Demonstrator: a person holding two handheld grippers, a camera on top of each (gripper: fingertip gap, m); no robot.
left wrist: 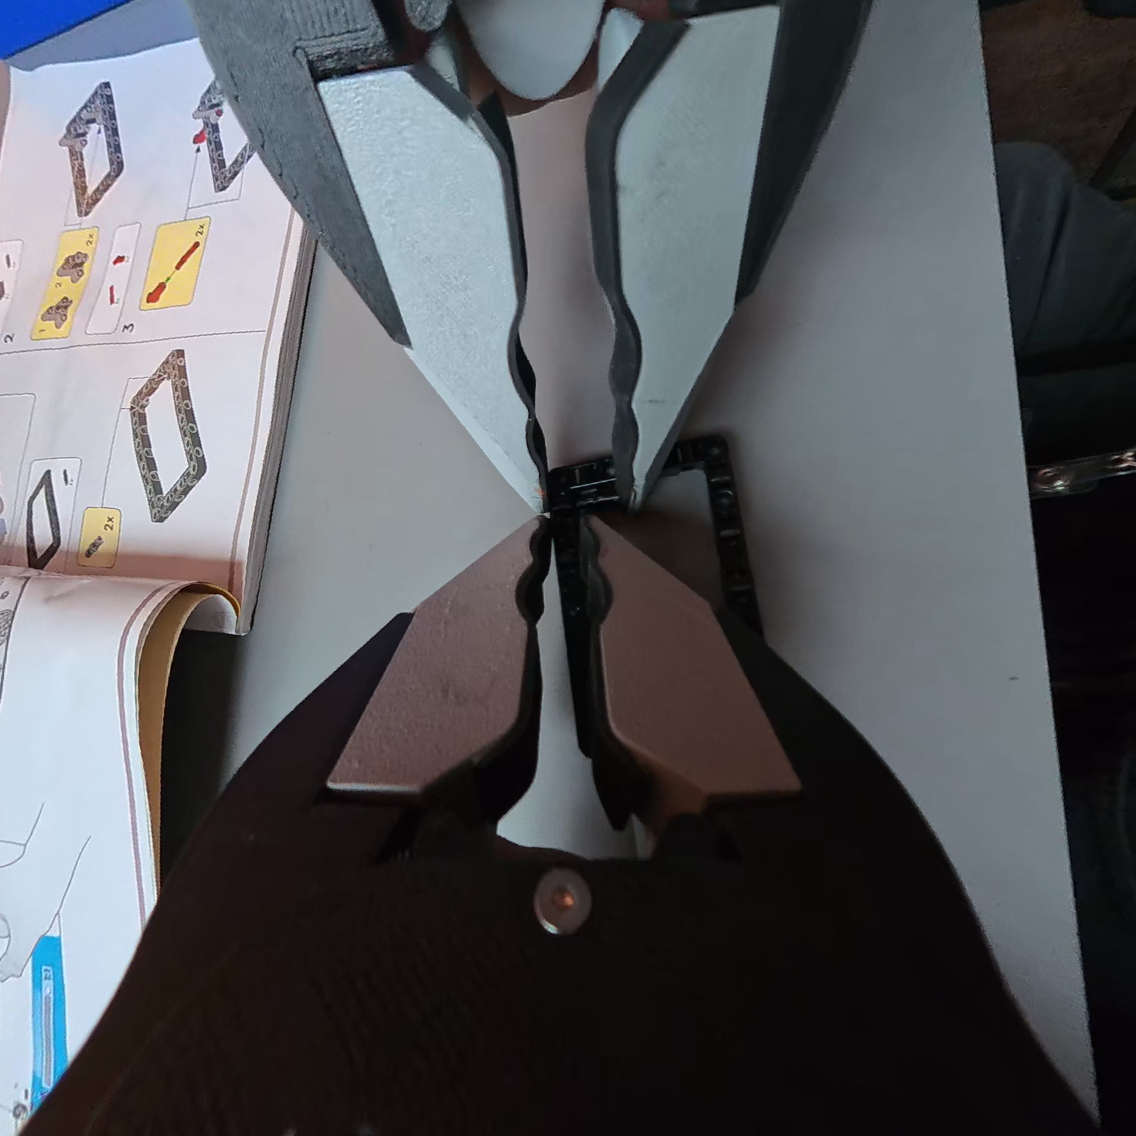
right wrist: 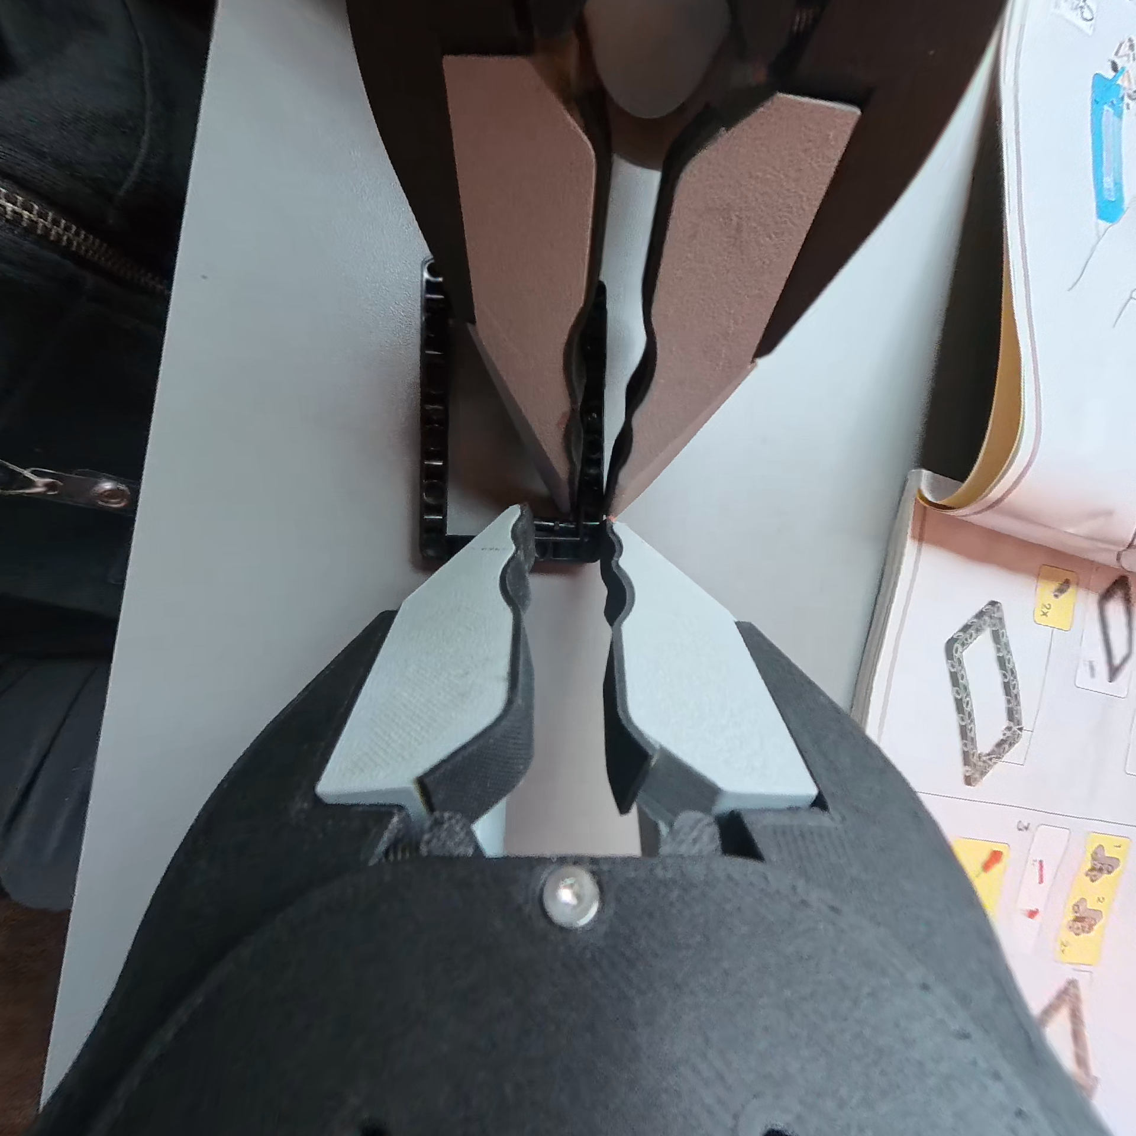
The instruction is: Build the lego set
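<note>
A black rectangular Lego frame (left wrist: 728,522) is at the middle of the white table (left wrist: 860,307). My left gripper (left wrist: 568,522), with brown fingers, is shut on one long side of the frame. My right gripper (right wrist: 565,544), with grey fingers, faces it tip to tip and is shut on the frame's short side at the corner. In the right wrist view the frame's other long side (right wrist: 433,399) shows to the left of the left gripper (right wrist: 590,498). In the left wrist view the right gripper (left wrist: 587,492) comes in from the top.
An open instruction booklet (left wrist: 123,307) lies on the table beside the grippers, also in the right wrist view (right wrist: 1014,676). A person's dark clothing (right wrist: 61,246) lies along the table's opposite edge. A blue box corner (left wrist: 61,24) shows behind the booklet. Less than 4 cm separates the two grippers' tips.
</note>
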